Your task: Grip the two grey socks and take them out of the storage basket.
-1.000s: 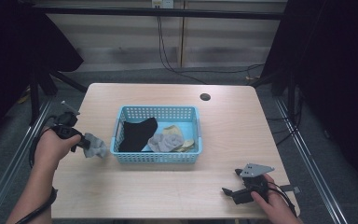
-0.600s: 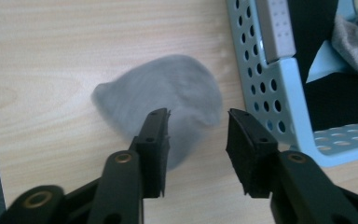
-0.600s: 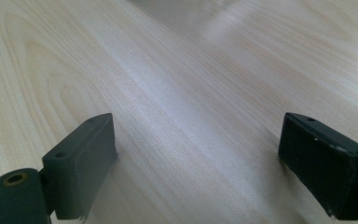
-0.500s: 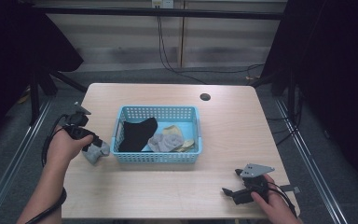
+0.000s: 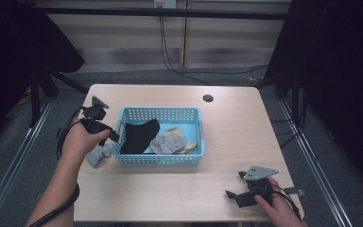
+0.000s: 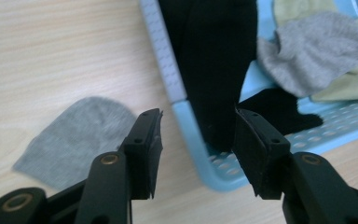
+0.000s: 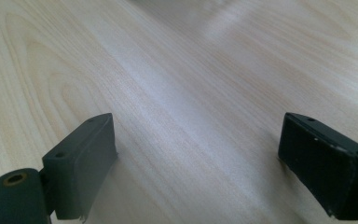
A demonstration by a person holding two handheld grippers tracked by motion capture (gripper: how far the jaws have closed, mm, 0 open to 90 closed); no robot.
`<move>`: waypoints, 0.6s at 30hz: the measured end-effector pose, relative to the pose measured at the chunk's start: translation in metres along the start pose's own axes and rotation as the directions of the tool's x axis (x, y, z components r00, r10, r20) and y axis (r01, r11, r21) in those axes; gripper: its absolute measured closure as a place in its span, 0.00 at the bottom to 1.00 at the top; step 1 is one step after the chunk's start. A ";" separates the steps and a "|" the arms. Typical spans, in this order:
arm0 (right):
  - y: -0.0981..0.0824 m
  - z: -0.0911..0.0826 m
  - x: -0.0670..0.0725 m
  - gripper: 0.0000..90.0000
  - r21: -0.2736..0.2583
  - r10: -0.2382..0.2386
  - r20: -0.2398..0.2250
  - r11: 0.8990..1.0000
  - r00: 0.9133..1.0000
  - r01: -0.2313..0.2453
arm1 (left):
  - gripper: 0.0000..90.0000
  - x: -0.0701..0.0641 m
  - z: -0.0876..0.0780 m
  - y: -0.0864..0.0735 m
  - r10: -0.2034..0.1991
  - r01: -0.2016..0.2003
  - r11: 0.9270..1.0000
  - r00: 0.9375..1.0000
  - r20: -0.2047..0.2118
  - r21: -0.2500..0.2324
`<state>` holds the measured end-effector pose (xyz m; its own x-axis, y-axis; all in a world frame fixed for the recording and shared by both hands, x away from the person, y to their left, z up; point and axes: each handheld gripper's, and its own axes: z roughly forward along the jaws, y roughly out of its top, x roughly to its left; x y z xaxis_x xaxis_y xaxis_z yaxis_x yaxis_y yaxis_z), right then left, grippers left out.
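Observation:
A grey sock (image 5: 99, 153) (image 6: 74, 135) lies flat on the table just left of the blue basket (image 5: 160, 160). My left gripper (image 5: 115, 137) (image 6: 198, 135) hovers over the basket's left wall (image 6: 168, 60). Its jaws have just been opening and stand apart, gripping nothing. Past the gap I see the basket wall and a black sock (image 5: 139, 135) (image 6: 214, 56) draped inside. A second grey sock (image 5: 167, 143) (image 6: 314, 51) and pale yellow socks (image 5: 183, 139) lie in the basket too. My right gripper (image 5: 234, 196) (image 7: 198, 158) rests open near the table's front right, bare wood between its jaws.
The wooden table (image 5: 246, 137) has a small round hole (image 5: 208, 98) at the back. Bare wood stretches to the right of the basket and in front of it. Dark curtains and floor rails flank the table.
The left gripper let go of the grey sock, which now lies on the table, and moved right to the basket's left wall. The right gripper stayed put.

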<state>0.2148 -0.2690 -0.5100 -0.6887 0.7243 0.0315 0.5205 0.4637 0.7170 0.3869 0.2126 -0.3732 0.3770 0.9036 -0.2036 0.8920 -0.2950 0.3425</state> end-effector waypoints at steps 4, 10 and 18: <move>0.000 0.000 0.000 0.12 0.000 0.000 0.000 1.000 1.000 0.000 | 0.51 -0.010 0.009 0.005 0.015 -0.015 1.000 1.000 0.014 -0.010; 0.000 0.000 0.000 0.12 -0.002 -0.003 0.001 1.000 1.000 0.003 | 0.49 -0.025 0.020 0.013 0.030 -0.029 0.999 0.998 0.049 -0.012; 0.000 0.000 0.000 0.12 -0.002 -0.003 0.001 1.000 1.000 0.003 | 0.46 -0.044 0.036 0.023 0.058 -0.058 0.998 0.995 0.075 -0.014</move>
<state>0.2150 -0.2691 -0.5101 -0.6902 0.7231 0.0288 0.5172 0.4650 0.7186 0.3993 0.1547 -0.3890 0.4460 0.8591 -0.2511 0.8652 -0.3419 0.3668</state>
